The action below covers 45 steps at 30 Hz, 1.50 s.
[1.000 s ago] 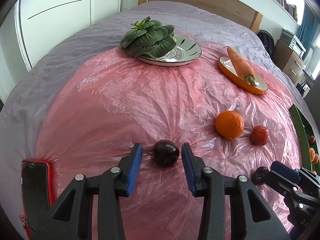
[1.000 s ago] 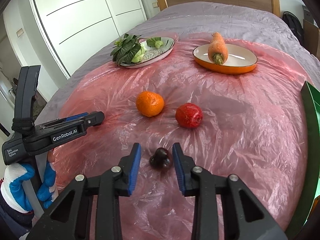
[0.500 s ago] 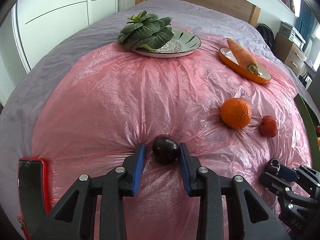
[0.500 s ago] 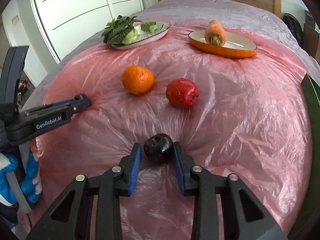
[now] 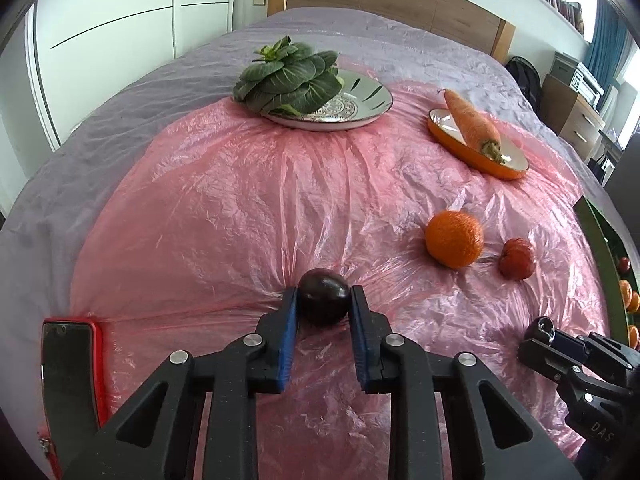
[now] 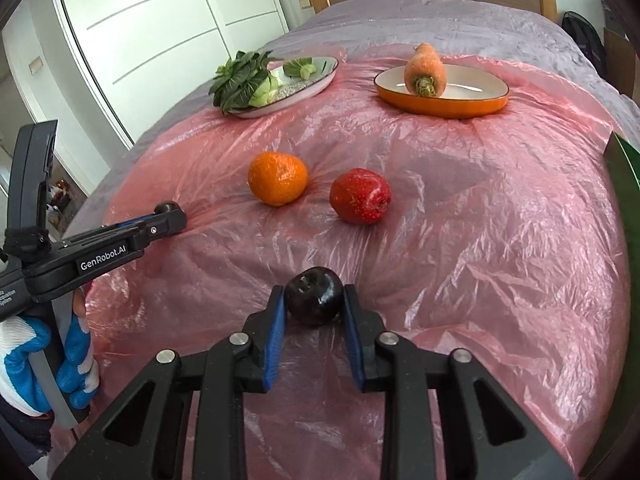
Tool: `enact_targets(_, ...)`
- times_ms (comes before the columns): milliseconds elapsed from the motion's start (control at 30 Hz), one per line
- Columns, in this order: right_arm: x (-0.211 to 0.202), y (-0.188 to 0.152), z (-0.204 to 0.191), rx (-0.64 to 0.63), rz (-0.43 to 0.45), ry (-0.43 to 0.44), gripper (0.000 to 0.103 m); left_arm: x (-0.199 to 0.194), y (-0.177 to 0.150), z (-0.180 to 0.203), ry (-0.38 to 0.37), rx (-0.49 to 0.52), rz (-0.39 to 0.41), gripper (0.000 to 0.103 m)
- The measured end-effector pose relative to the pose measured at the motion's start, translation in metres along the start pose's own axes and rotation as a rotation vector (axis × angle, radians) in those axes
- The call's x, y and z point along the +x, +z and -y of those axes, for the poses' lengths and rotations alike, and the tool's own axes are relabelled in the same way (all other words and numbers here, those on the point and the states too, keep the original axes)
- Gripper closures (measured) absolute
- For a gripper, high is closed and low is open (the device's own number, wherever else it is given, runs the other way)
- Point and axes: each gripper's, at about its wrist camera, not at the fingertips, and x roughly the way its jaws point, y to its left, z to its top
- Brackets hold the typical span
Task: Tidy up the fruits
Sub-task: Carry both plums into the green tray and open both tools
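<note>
Left gripper (image 5: 323,306): jaws just closed onto a dark plum (image 5: 323,295) on the pink plastic sheet (image 5: 224,216). Right gripper (image 6: 314,300): likewise clamped on another dark plum (image 6: 315,295). Outstanding: orange (image 6: 277,177), red fruit (image 6: 360,195), neither yet moved to the green tray (image 6: 624,184).

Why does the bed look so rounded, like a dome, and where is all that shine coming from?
Both wrist views use fisheye lenses, so the crinkled pink plastic sheet bulges and the frame corners go dark. In the left wrist view, window light glares off the round silver patterned plate. In the right wrist view, highlights gleam on the dark purple plum and the sheet's wrinkles. Everything is sharp, with no motion blur.
</note>
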Motion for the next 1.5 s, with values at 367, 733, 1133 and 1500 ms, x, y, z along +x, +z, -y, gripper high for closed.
enact_targets(367,-0.035,-0.005,-0.007,-0.002,0.036,0.033,0.063,-0.035,-0.001,0.004,-0.003,-0.005,0.023,0.082)
enact_targets(733,-0.091,-0.029,-0.024,-0.033,0.045,0.054,0.063,-0.093,-0.016,0.010,-0.016,-0.017,0.042,0.082)
enact_targets(1133,-0.167,-0.089,-0.015,-0.034,0.038,0.018,0.063,-0.149,-0.055,0.063,-0.089,0.023,0.043,0.082)
enact_targets(1500,-0.222,-0.151,0.037,0.063,0.036,-0.072,0.063,-0.172,-0.095,0.140,-0.186,0.127,-0.016,0.082)
